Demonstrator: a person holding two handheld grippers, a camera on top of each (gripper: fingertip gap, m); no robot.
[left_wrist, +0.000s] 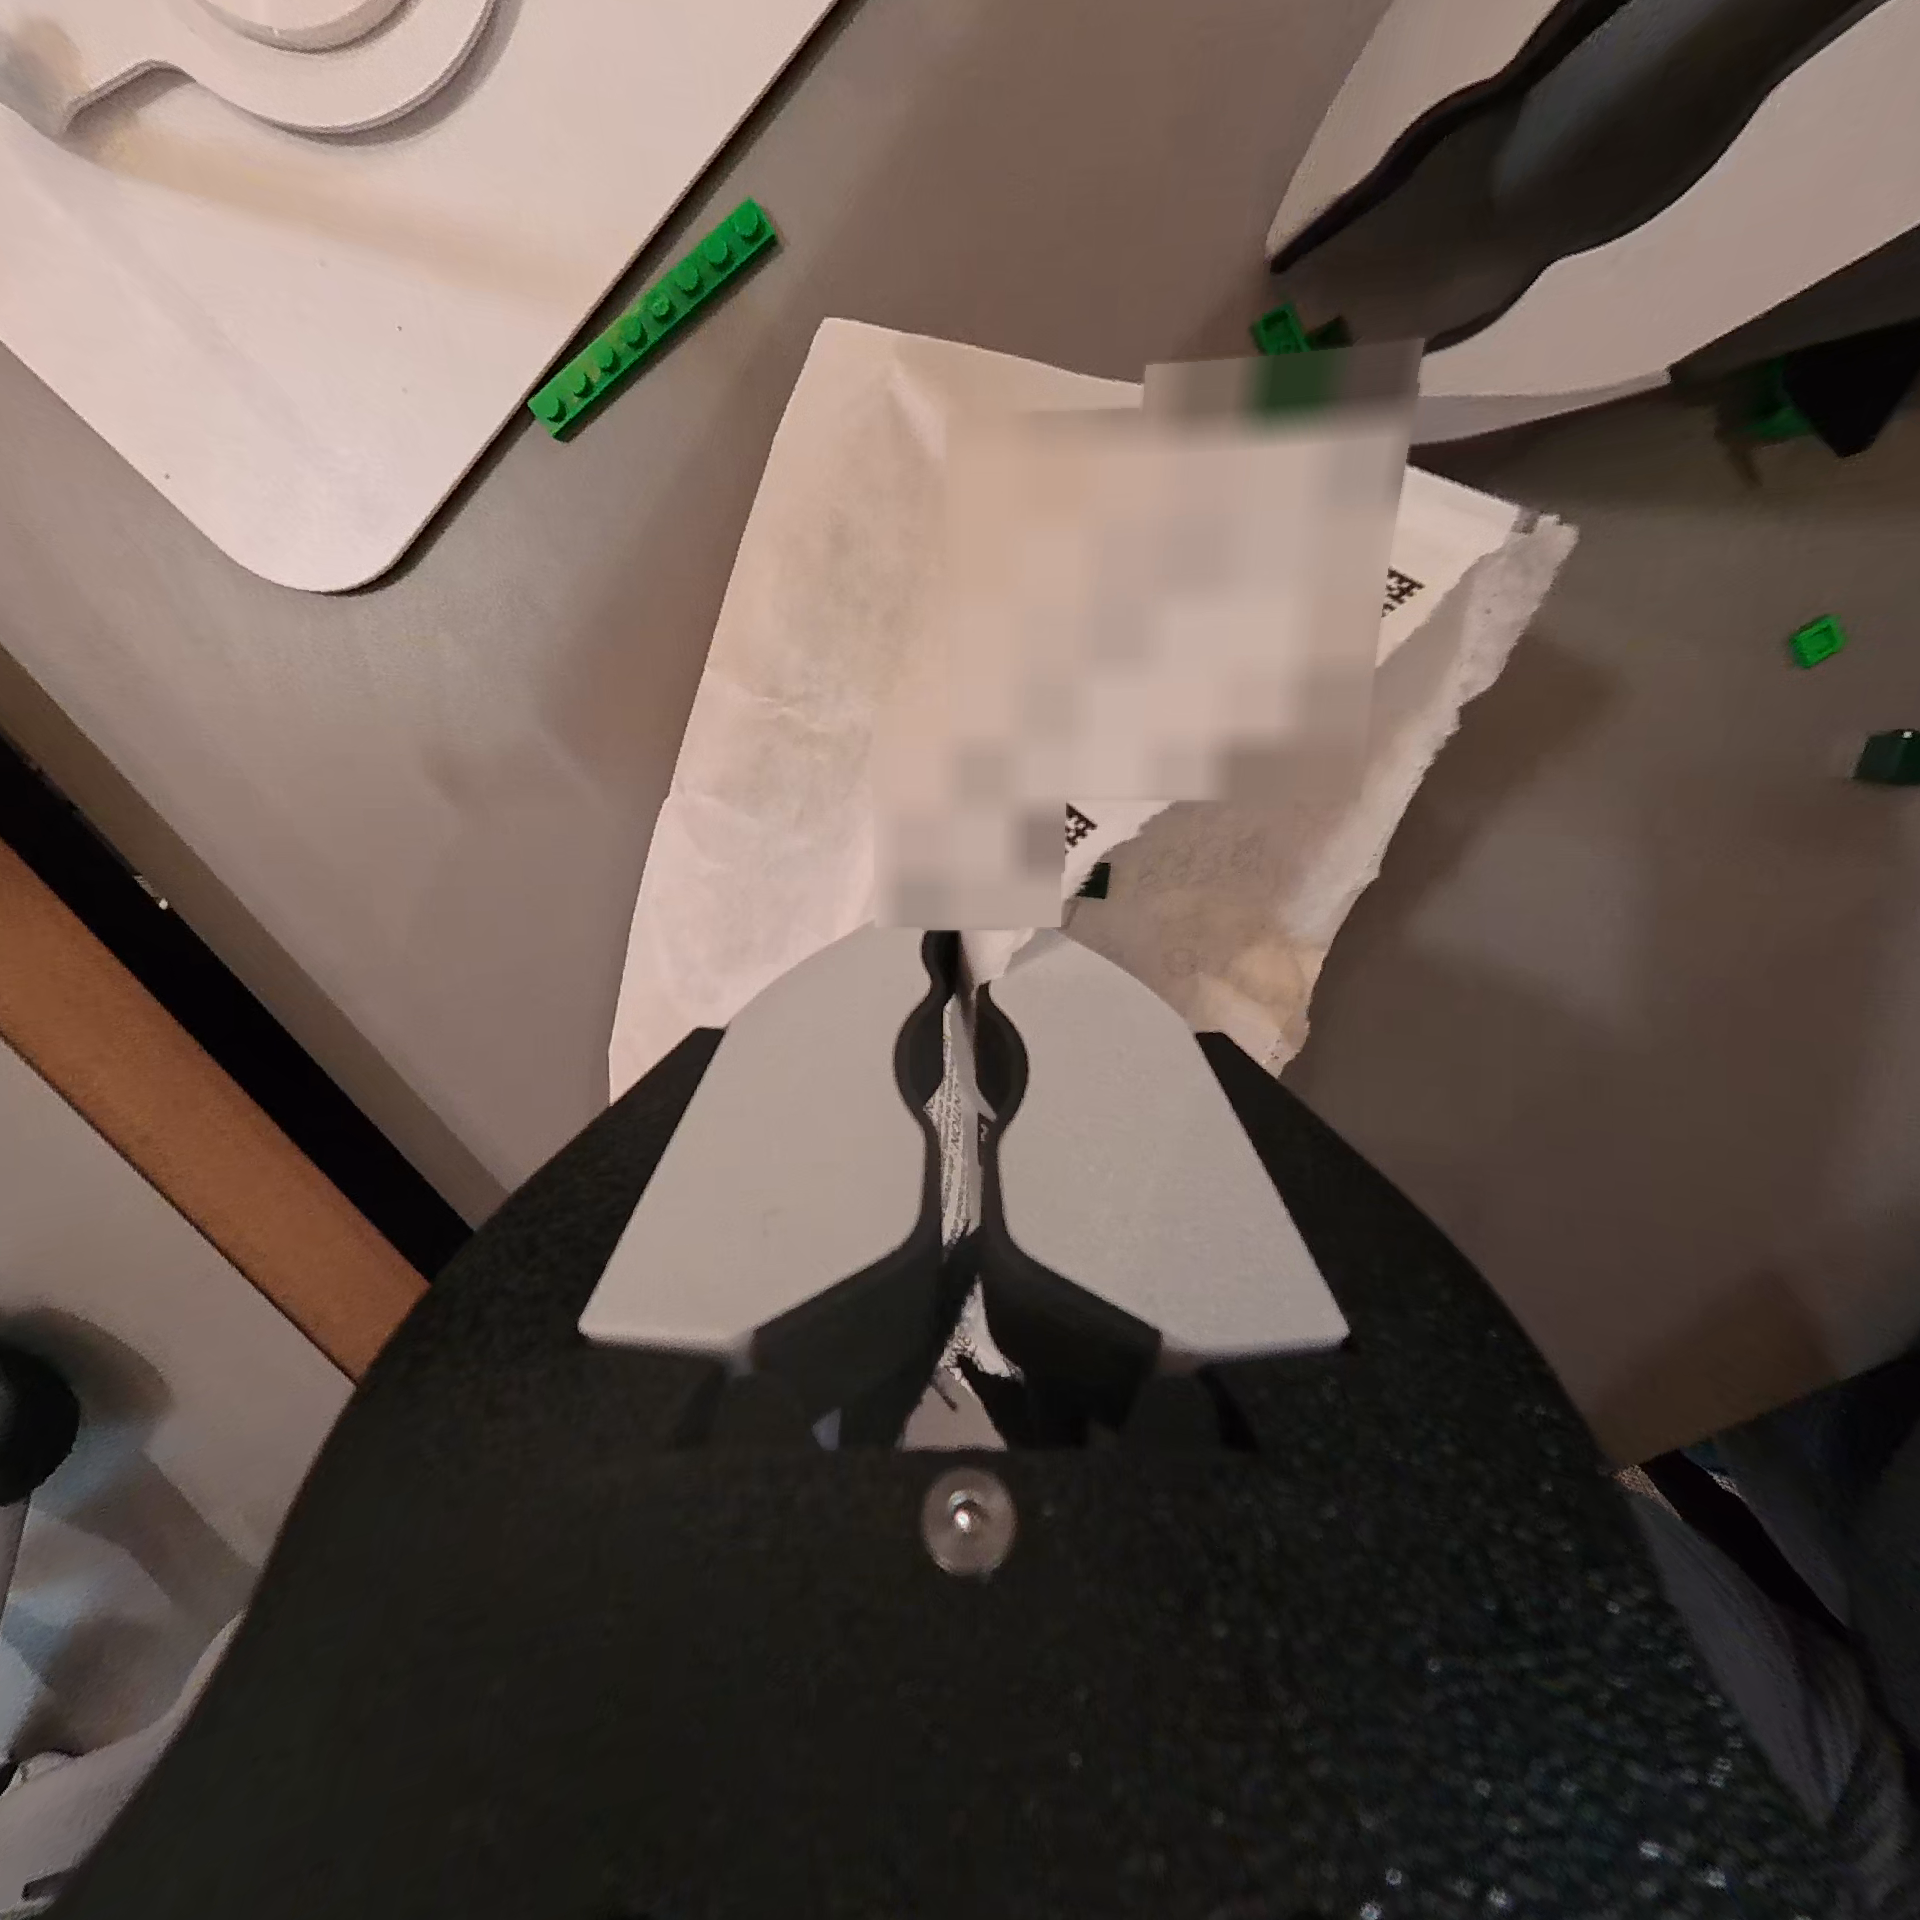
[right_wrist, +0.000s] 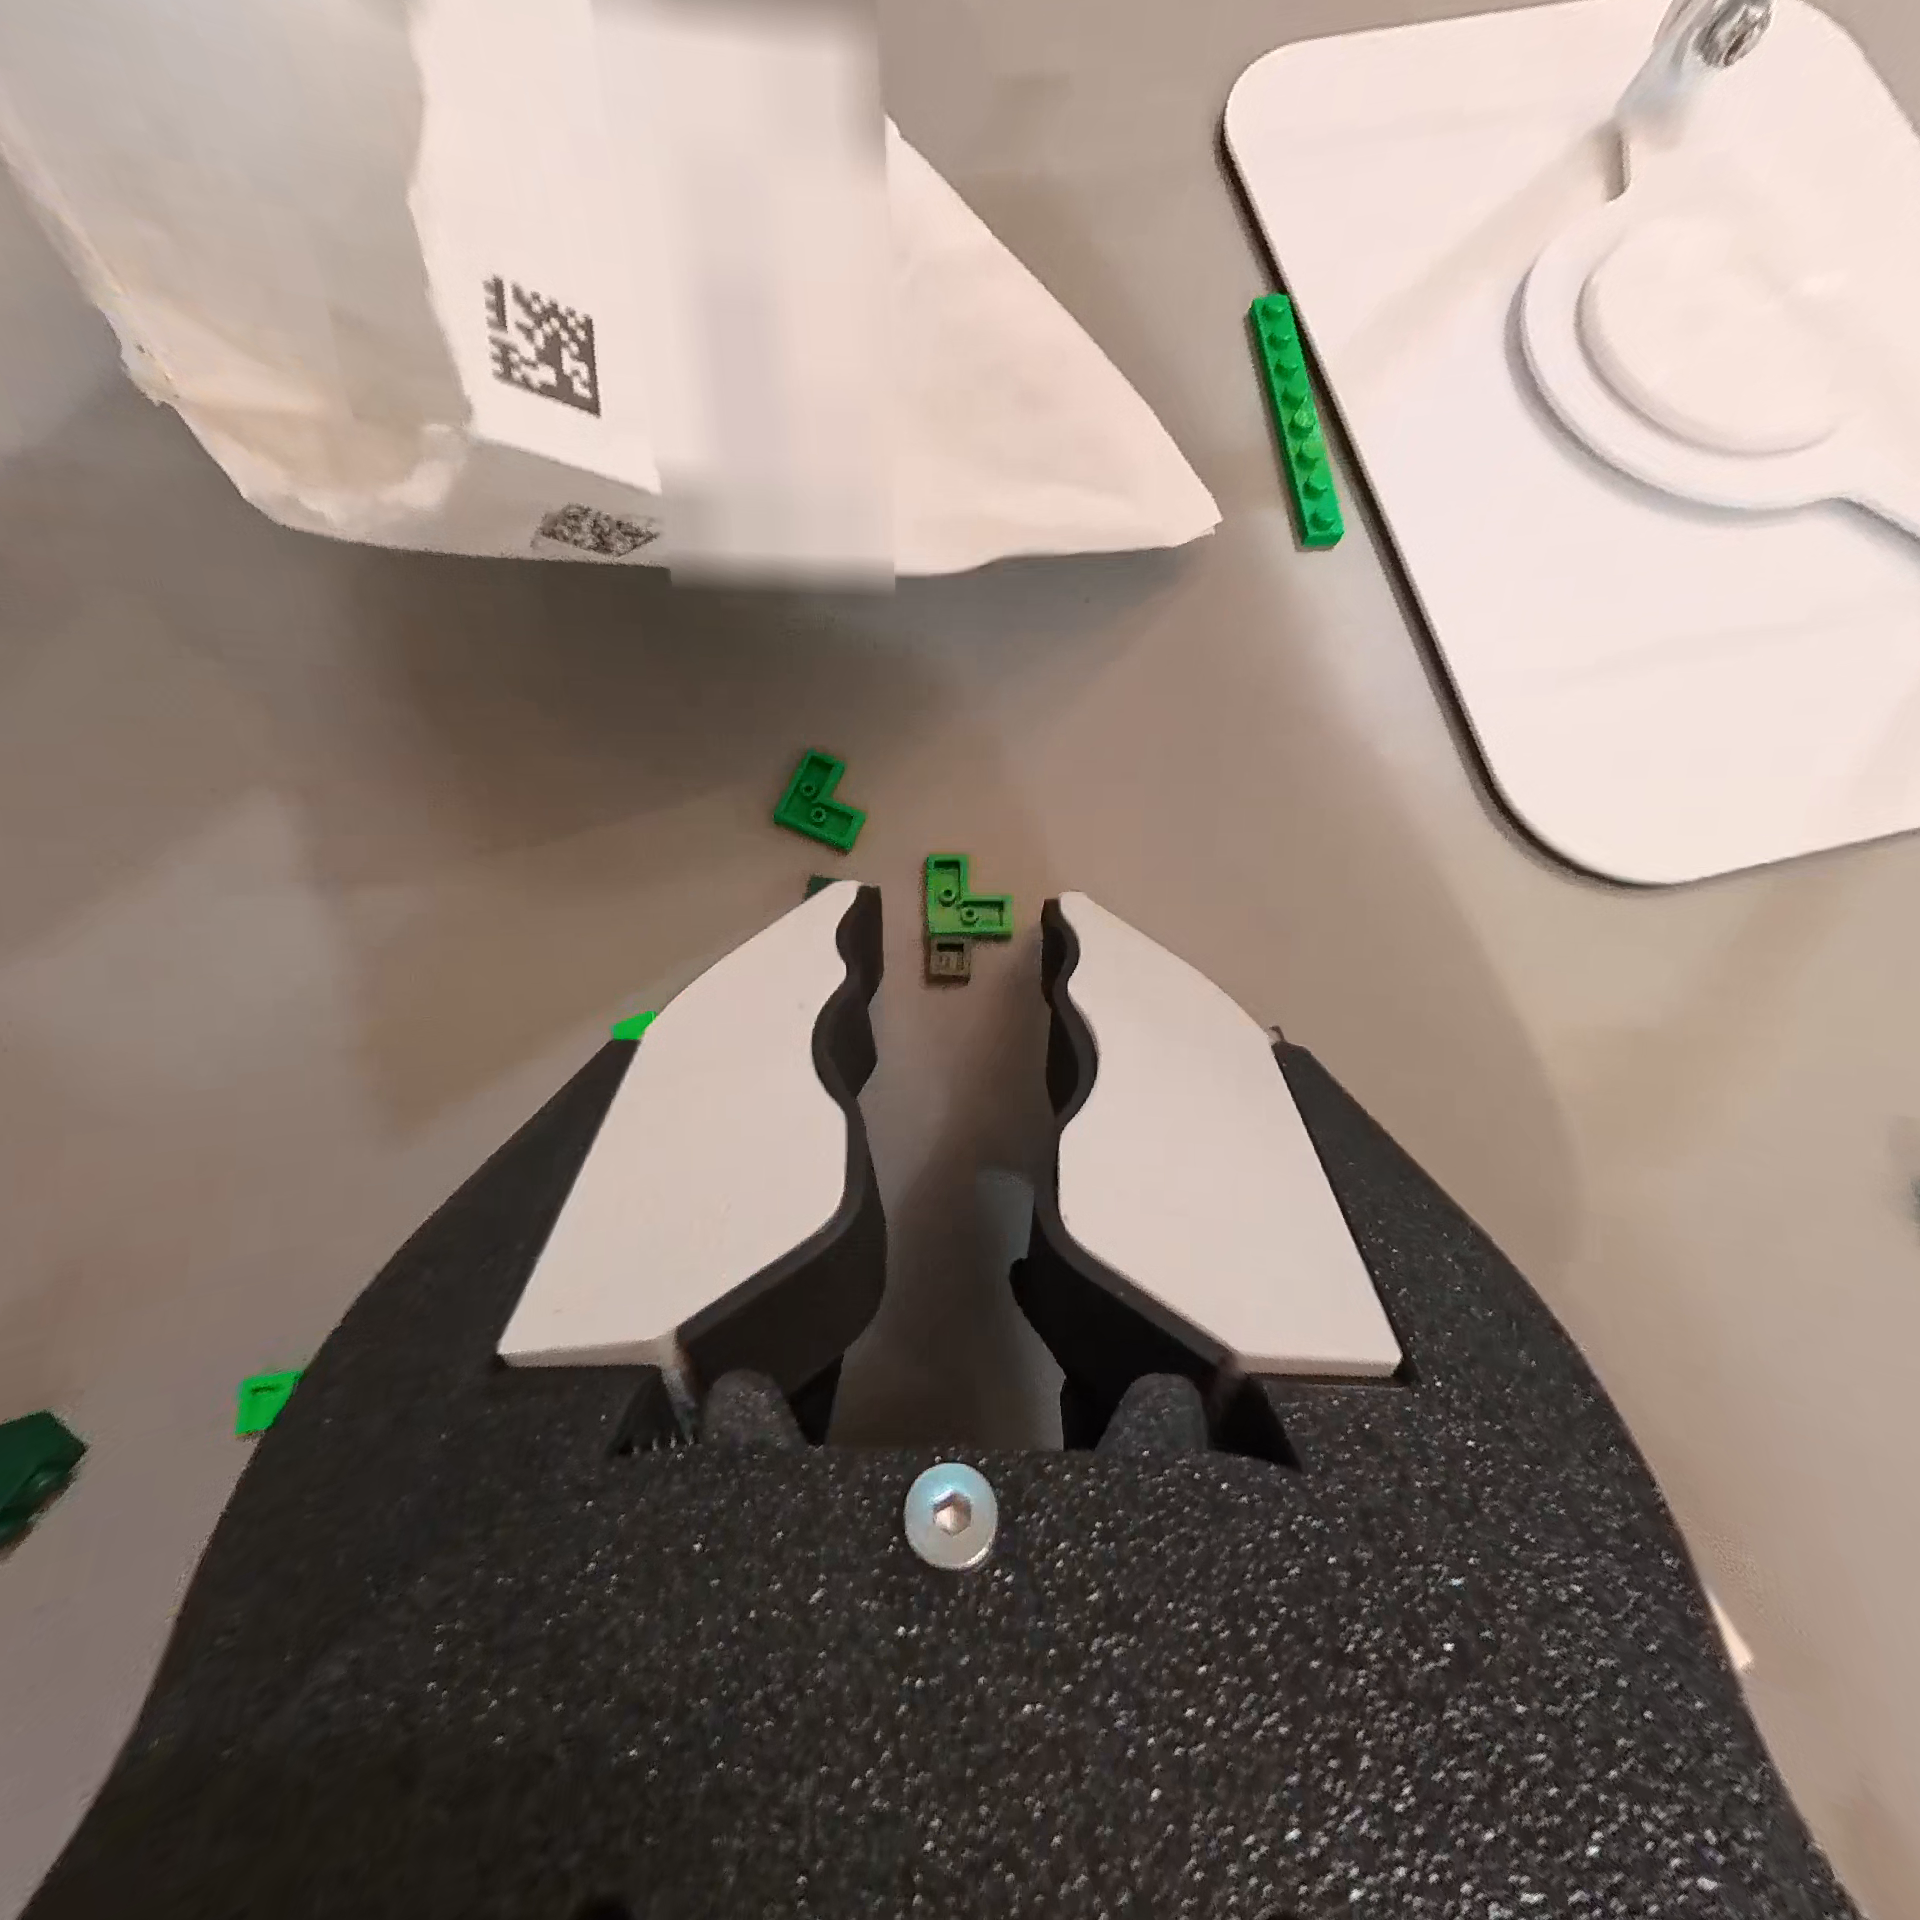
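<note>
Gripping a torn white paper bag (left_wrist: 821, 665), the left gripper (left_wrist: 961, 971) has its jaws clenched on the paper's edge, the bag hanging ahead of it toward 12 o'clock over the grey table (left_wrist: 436, 790). The right gripper (right_wrist: 961, 914) hovers low with jaws released, an L-shaped green piece (right_wrist: 964, 899) lying on the table just between its tips; a second L-piece (right_wrist: 821, 802) sits at 11 o'clock, apart. A long green strip (right_wrist: 1297, 421) lies against the white pad (right_wrist: 1621, 665) at 1 o'clock. My read: a clean pinch would want the fingers square to the flat piece, low, closing slowly so it doesn't skid.
</note>
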